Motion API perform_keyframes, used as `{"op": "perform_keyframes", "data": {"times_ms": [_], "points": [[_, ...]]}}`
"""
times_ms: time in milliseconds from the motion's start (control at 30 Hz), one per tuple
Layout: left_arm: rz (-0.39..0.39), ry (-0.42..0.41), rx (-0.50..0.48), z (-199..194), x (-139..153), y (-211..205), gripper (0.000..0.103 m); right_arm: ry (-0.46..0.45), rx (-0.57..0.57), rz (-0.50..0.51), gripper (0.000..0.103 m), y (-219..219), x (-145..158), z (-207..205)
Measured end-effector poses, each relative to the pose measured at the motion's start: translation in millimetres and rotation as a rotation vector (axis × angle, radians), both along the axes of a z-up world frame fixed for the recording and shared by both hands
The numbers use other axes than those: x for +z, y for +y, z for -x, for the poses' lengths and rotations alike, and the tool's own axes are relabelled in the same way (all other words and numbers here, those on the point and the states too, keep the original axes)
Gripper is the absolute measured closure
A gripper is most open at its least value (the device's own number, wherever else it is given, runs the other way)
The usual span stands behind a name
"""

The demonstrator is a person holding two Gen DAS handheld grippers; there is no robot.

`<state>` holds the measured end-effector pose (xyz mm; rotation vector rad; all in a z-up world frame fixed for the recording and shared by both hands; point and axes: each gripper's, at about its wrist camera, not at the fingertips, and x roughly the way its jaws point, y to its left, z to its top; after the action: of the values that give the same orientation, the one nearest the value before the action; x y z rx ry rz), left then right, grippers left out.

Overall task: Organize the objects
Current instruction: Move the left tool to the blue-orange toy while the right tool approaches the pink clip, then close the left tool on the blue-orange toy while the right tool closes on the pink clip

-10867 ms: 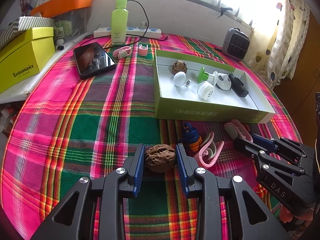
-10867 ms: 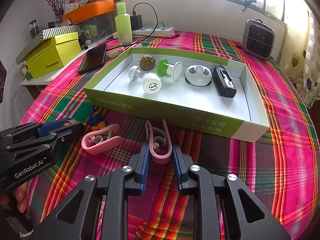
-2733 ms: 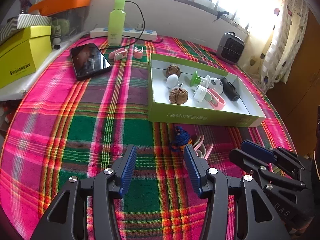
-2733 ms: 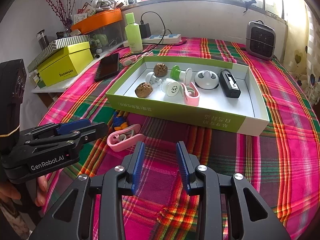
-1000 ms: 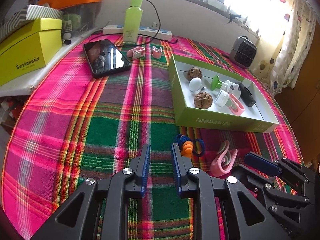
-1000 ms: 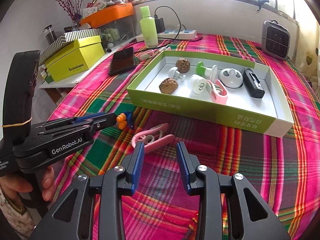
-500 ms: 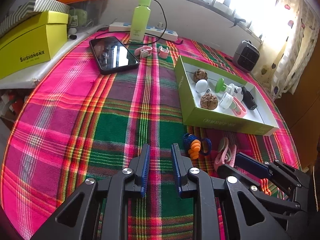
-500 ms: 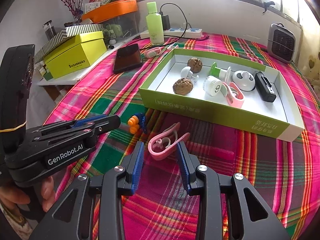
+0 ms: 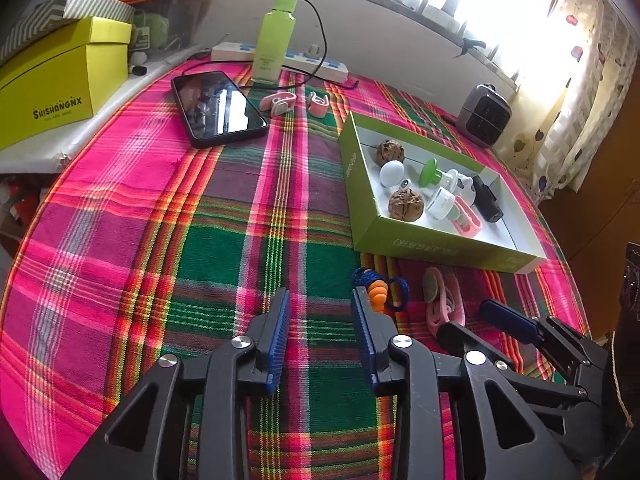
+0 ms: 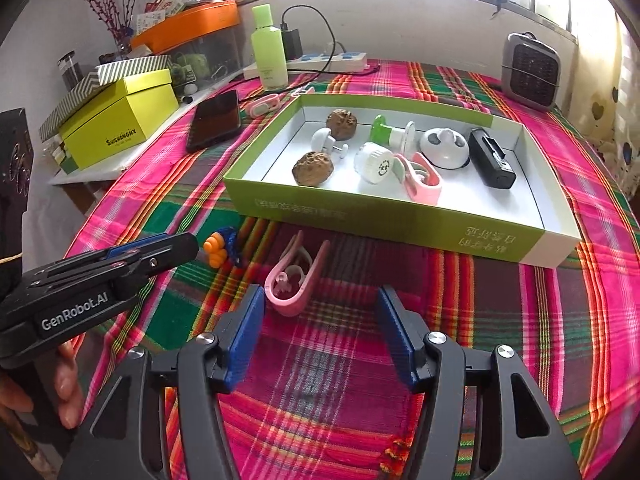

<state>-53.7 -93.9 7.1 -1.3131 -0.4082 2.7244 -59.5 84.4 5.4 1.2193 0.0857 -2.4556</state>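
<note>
- The green box is holding two walnuts, white knobs, a pink clip and a black case.
- My left fingers and right fingers have just been opening, gripping nothing.
- Another pink clip is lying on the desk before the box's front wall.

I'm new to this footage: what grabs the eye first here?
The loud pink-and-green plaid tablecloth fills both views. On it sits a green-walled tray holding walnuts and small gadgets. In front of the tray lie a pink clip and orange-blue earplugs, with both grippers, right and left, open near them.
</note>
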Motion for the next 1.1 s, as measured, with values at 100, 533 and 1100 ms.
{"op": "perform_keyframes", "data": {"times_ms": [100, 533, 1100], "points": [[-0.008, 0.000, -0.008, 0, 1, 3, 0.068, -0.006, 0.008, 0.007, 0.045, -2, -1, 2], [-0.034, 0.011, -0.019, -1, 6, 4, 0.060, 0.023, 0.019, -0.060, 0.045, -11, -3, 10], [-0.028, -0.003, -0.049, 4, 6, 14, 0.060, 0.042, 0.017, -0.096, 0.066, -3, -2, 11]]}}
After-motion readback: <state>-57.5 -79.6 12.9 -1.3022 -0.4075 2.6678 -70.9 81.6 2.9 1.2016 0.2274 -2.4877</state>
